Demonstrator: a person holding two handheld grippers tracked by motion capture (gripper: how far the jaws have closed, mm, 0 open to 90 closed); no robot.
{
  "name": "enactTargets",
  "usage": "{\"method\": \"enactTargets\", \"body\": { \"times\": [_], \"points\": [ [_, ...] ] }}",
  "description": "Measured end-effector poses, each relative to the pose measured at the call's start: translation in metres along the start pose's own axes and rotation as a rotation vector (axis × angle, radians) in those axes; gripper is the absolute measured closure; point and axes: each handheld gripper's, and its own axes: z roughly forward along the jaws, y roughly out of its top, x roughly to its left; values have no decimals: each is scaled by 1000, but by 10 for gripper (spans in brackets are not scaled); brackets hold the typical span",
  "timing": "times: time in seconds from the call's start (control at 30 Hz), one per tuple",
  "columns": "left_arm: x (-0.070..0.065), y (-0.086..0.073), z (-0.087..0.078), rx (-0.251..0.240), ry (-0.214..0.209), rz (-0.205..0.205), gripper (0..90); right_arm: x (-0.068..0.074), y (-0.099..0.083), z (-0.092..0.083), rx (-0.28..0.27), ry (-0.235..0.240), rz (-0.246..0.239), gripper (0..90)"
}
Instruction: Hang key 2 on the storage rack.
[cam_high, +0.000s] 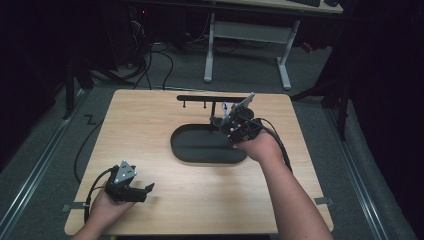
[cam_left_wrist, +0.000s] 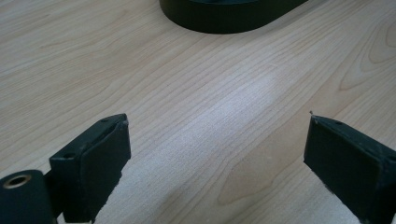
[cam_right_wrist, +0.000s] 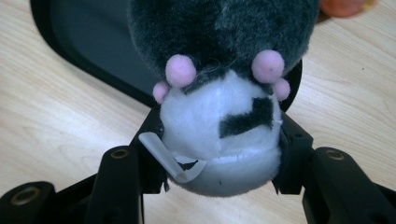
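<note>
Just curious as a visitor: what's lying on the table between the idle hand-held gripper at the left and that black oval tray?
Nothing: bare wood. The high view shows open tabletop between the left hand-held gripper and the black tray; the left gripper view agrees.

My table (cam_high: 150, 125) is evenly lit from above while the room around it falls nearly black. A soft glare streaks the wood; the plush toy (cam_right_wrist: 219, 116) looks slightly blurred close up.

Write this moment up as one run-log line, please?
right gripper: shut on plush toy, over black tray | left gripper: open, empty, low over table
</note>
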Motion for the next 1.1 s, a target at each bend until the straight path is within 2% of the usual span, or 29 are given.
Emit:
{"method": "enactTargets", "body": {
  "times": [0.07,0.1,0.17,0.37,0.43,0.57,0.67,0.77,0.83,0.87,0.93,1.1],
  "points": [
    [0,0,0,-5,-2,3,78,1,1,4,-4,-5,-10,482],
    [-1,-1,-1,-10,-2,5,78,2,3,12,-16,-11,-9,480],
    [0,-1,-2,-8,-5,1,78,3,4,20,-26,13,13,475],
    [-2,1,0,-13,-11,13,77,1,2,32,-62,16,35,461],
    [-2,1,1,-9,-12,17,77,0,0,34,-77,23,31,435],
    [-5,2,3,-4,-29,18,77,-3,-5,35,-99,33,46,324],
    [-7,2,4,-2,-36,23,77,-1,-17,29,-124,47,62,297],
    [-9,3,4,-8,-33,30,77,2,-32,21,-157,37,43,298],
    [-10,3,4,-11,-35,30,77,2,-44,20,-174,74,48,307],
    [-10,3,3,-16,-40,27,77,2,-50,21,-173,84,39,299],
    [-10,3,3,-24,-46,17,77,1,-67,29,-187,64,14,291],
    [-11,4,2,-22,-42,20,78,-6,-108,54,-241,62,25,306]
  ]
}}
